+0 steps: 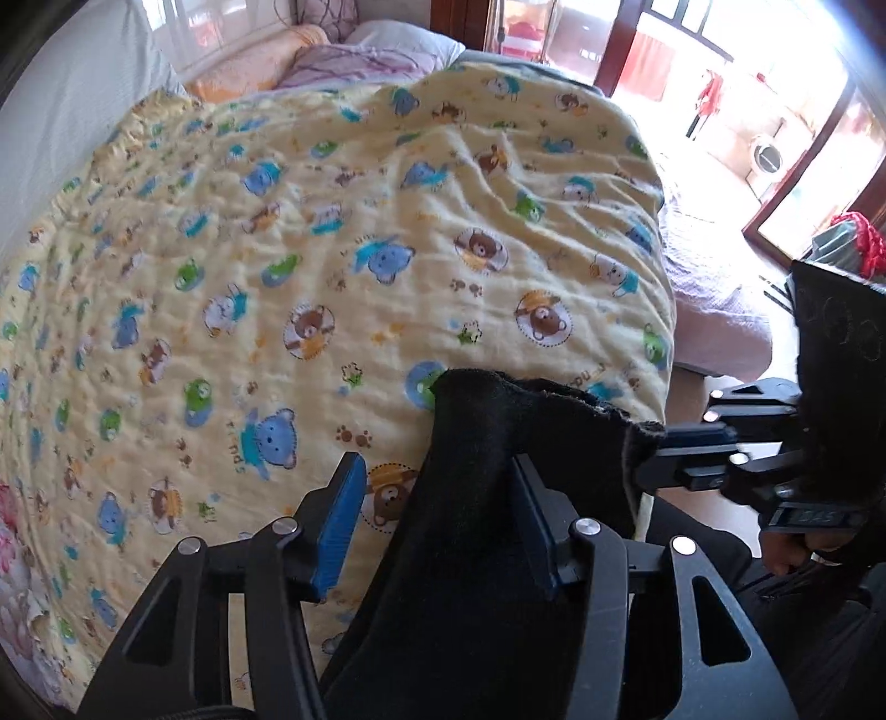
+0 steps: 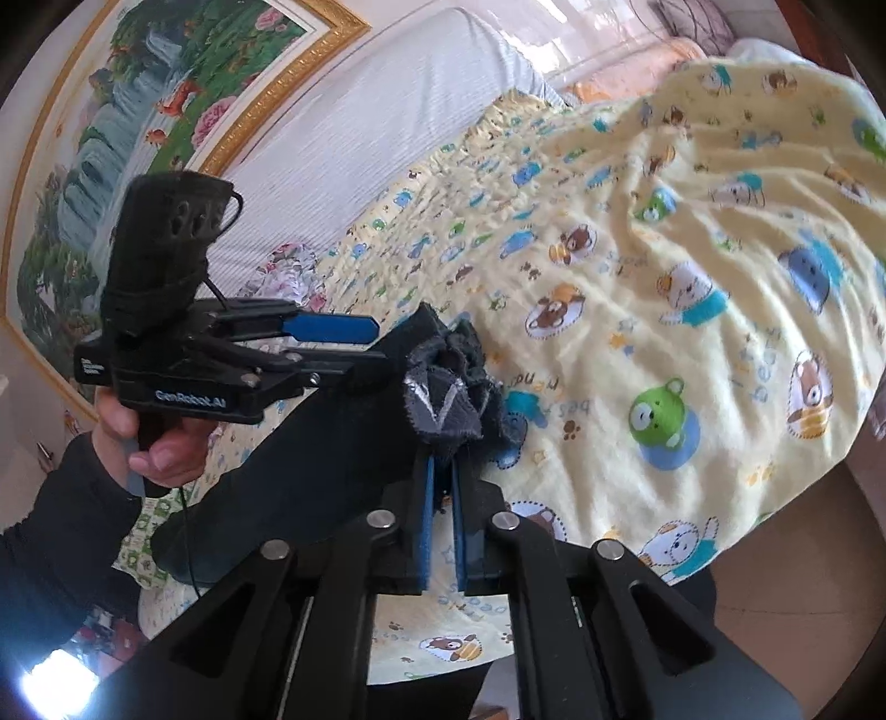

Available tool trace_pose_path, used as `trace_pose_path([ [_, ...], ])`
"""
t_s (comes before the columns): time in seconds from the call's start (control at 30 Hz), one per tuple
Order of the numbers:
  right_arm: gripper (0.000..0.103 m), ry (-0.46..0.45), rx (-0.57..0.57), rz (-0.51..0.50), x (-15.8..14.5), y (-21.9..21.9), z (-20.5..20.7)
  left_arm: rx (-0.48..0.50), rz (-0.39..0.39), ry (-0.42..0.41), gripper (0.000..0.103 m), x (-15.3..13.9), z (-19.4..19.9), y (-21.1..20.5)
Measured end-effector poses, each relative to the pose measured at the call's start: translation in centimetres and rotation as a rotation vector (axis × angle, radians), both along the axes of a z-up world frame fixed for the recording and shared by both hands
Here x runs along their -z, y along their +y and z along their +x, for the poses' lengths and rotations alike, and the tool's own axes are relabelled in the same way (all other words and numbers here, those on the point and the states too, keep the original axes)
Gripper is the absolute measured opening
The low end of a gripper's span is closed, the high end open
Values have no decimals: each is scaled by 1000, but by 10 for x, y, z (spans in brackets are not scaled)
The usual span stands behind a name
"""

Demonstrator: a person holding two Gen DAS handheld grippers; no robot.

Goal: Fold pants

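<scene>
Spread across most of both views is a bed under a yellow bear-print blanket [image 1: 332, 232], which serves as the folding surface.

Nearest, low in the left wrist view, the left gripper [image 1: 443, 526] is seen with its blue-padded fingers [image 1: 338, 526] apart; the black pants [image 1: 498, 443] are draped over the right-hand finger, not pinched. Low in the right wrist view, the right gripper [image 2: 441, 498] has its fingers [image 2: 426, 520] drawn close together on a bunched edge of the pants [image 2: 443, 399], where a grey seam shows. A hem or waistband corner appears to be held so that the cloth can be lifted off the blanket and pulled out straight.

At mid-left of the right wrist view, the left gripper [image 2: 354, 343] is held by a hand [image 2: 149, 443], level with the cloth, its upper finger clear of it. The garment is hung between the two tools near the bed's lower edge.

Further off, a framed painting [image 2: 138, 127] is seen at upper left, and pillows [image 1: 310, 50] at the top of the left wrist view.
</scene>
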State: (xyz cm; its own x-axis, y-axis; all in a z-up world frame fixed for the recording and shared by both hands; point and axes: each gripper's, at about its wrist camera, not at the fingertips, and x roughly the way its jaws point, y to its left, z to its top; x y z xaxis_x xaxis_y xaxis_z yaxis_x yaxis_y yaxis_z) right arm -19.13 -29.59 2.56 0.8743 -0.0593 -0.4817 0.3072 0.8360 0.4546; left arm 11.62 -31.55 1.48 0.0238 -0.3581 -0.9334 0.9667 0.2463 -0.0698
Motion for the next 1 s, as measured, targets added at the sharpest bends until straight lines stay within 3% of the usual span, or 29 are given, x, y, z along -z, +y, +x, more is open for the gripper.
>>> trace_pose_path([
  [0.1, 21, -14, 35, -3, -4, -1, -5, 9, 3, 24, 48, 5, 0, -6],
  [0.23, 45, -4, 59, 20, -4, -10, -5, 17, 27, 100, 34, 16, 4, -16],
  [0.47, 45, -53, 24, 158, 11, -21, 4, -13, -14, 153, 21, 21, 9, -15],
  [0.5, 44, -56, 14, 160, 11, -21, 6, -25, -28, 156, 18, 20, 11, -12],
  [0.53, 33, -62, 3, 165, 12, -22, 9, -38, -40, 160, 11, 19, 13, -9],
  [0.6, 14, -67, -5, 192, 14, -24, 11, -78, -81, 187, 9, 10, 21, -1],
  [0.67, 12, -89, -3, 201, 11, -25, 9, -101, -120, 181, 4, -3, 27, 2],
  [0.8, 11, -118, -6, 111, -15, -20, 12, -94, -160, 151, 4, -27, 29, -4],
  [1.0, 11, -138, -43, 31, -40, -5, 21, -113, -214, 161, 4, -34, 28, 23],
])
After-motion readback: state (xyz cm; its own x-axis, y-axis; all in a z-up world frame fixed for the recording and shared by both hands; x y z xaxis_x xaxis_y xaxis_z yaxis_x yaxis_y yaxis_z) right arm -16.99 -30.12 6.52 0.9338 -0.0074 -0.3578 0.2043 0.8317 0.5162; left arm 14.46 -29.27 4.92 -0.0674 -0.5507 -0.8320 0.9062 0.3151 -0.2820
